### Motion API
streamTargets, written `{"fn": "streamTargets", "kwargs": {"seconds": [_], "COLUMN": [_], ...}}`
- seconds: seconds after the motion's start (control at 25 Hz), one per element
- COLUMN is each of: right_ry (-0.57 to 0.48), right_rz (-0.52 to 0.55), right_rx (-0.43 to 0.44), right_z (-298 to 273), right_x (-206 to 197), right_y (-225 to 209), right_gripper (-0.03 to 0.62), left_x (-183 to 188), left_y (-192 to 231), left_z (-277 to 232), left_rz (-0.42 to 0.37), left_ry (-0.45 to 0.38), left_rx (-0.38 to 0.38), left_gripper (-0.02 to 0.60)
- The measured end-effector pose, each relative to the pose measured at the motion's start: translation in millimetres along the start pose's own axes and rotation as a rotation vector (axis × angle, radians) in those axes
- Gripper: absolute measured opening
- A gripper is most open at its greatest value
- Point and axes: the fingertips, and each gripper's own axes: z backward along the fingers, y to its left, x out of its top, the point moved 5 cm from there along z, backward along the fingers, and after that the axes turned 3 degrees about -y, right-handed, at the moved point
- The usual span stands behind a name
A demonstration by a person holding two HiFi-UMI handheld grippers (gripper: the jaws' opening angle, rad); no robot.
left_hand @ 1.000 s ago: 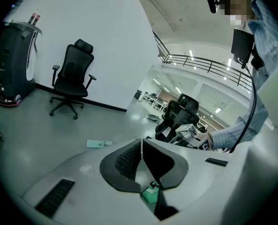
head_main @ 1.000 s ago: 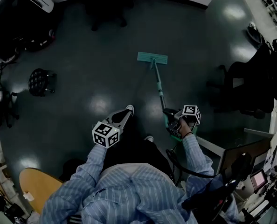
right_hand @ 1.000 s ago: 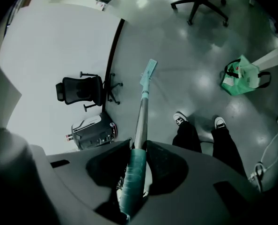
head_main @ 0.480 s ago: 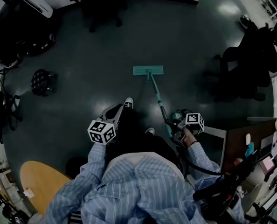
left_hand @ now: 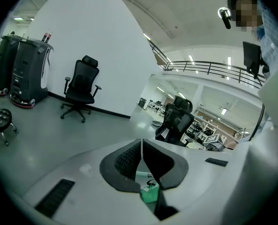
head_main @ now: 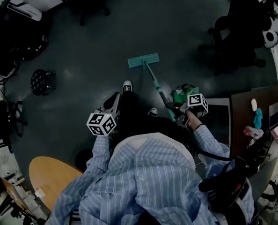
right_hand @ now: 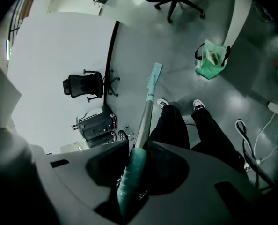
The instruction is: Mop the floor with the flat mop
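Observation:
The flat mop's teal head (head_main: 143, 60) lies on the dark floor ahead of my feet, and its handle (head_main: 157, 89) slants back to my right gripper (head_main: 178, 117). In the right gripper view that gripper (right_hand: 138, 150) is shut on the teal grip of the mop handle (right_hand: 132, 175), with the mop head (right_hand: 155, 75) far down the shaft. My left gripper (head_main: 112, 104) hangs over my left leg, away from the mop. In the left gripper view its jaws (left_hand: 142, 154) meet with nothing between them.
A green bag (head_main: 182, 94) sits on the floor right by the right gripper. A desk (head_main: 244, 108) stands at the right, office chairs (head_main: 236, 29) behind it. A black stool (head_main: 40, 81) and a dark machine (head_main: 15, 29) are at the left, a round wooden table (head_main: 47, 177) behind me.
The mop head has slid nearer my feet and swung a little left. The view has turned right, bringing the green bag and the desk in beside the right gripper. Both grippers keep their state.

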Motion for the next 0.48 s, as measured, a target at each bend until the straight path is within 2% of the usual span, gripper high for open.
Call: {"fn": "streamTargets", "kwargs": {"seconds": [0.2,0.48], "right_ry": [0.019,0.031], "right_rz": [0.019,0.030], "right_rx": [-0.017,-0.002], "right_z": [22,30], "right_x": [-9,-12], "right_y": [-10,-8], "right_gripper": [0.120,0.121], "left_x": [6,17], "left_y": [-24,-34], "left_z": [0,1], "left_rz": [-0.005,-0.032], "left_ry": [-0.043,-0.071], "left_rx": [-0.013,-0.009], "left_gripper": [0.015,0.015]}}
